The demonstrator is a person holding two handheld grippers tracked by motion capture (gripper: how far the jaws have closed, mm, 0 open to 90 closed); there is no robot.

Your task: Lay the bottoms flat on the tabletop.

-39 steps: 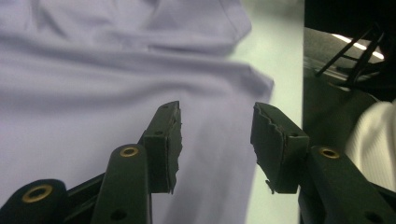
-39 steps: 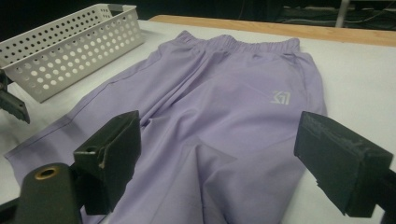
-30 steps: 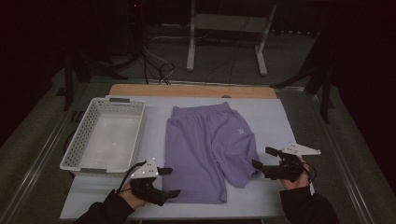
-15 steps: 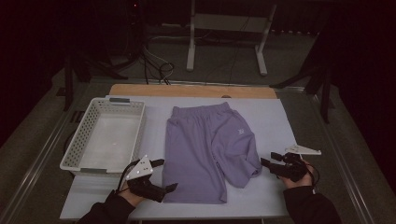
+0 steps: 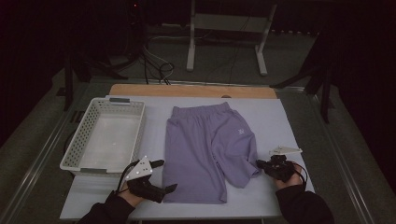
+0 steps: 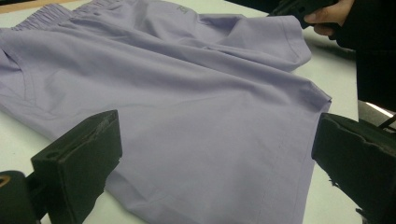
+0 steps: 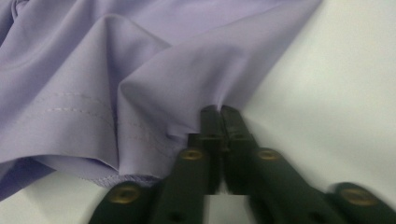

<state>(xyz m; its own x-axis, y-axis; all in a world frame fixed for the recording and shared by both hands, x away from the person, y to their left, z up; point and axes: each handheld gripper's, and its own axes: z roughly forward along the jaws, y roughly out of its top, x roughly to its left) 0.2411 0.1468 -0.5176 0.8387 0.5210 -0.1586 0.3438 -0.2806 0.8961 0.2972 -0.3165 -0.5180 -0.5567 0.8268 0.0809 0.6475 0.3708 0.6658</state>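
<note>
The right tongs (image 7: pixel 219 112) have just snapped together & now pinch the hem of the purple shorts (image 5: pixel 208 149) at the leg on the right side. The left tongs (image 5: pixel 161 176) are wide open w/ the other leg's hem lying between them, not pinched. The shorts lie flat in the middle of the white desk (image 5: pixel 280 116), next to a white basket (image 5: pixel 105 135).

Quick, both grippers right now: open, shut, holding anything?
Left gripper: open, jaws wide on either side of the near hem of the flat lilac fabric shorts, gripping nothing.
Right gripper: jaws have just closed, shut on the shorts' hem edge.
</note>
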